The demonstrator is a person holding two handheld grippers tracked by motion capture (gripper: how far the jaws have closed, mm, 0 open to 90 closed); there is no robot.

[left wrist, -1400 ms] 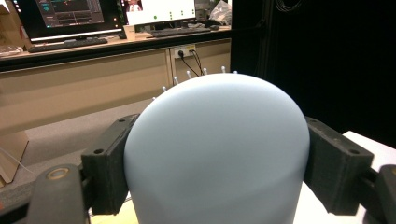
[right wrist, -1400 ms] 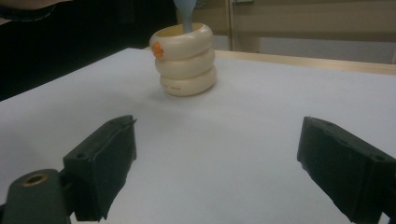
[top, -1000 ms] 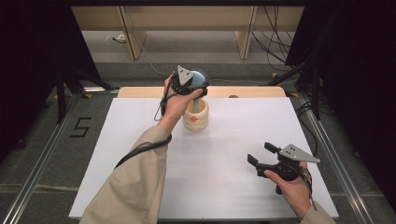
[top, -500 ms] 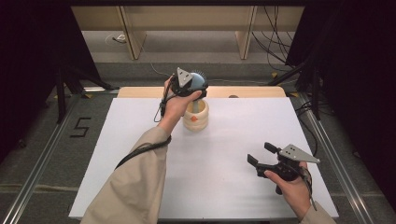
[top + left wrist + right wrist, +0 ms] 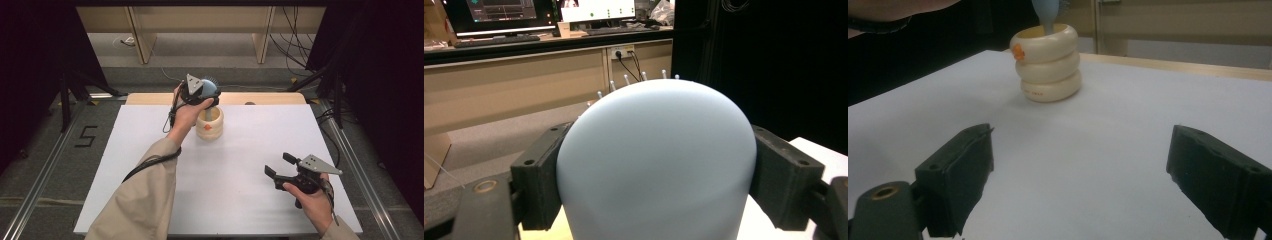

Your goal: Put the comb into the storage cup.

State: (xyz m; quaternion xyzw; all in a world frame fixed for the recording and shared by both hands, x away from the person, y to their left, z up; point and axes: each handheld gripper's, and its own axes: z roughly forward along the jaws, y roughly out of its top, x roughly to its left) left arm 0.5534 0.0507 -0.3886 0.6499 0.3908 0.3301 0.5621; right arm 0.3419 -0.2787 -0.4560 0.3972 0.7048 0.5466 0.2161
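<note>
The pale blue brush is being clamped at its rounded head by the left gripper, above the cream ringed holder that is standing near the far edge of the counter. Its handle is being kept inside the holder's mouth. Little room is being left between the holder and the far wooden edge, while wide bare surface is being left on the near side and to the left. The right gripper is being held with jaws apart and nothing between them, near the right edge. The brush's bristles are being mostly hidden behind its head in the left gripper view, and the handle's lower end is being hidden by the holder.
</note>
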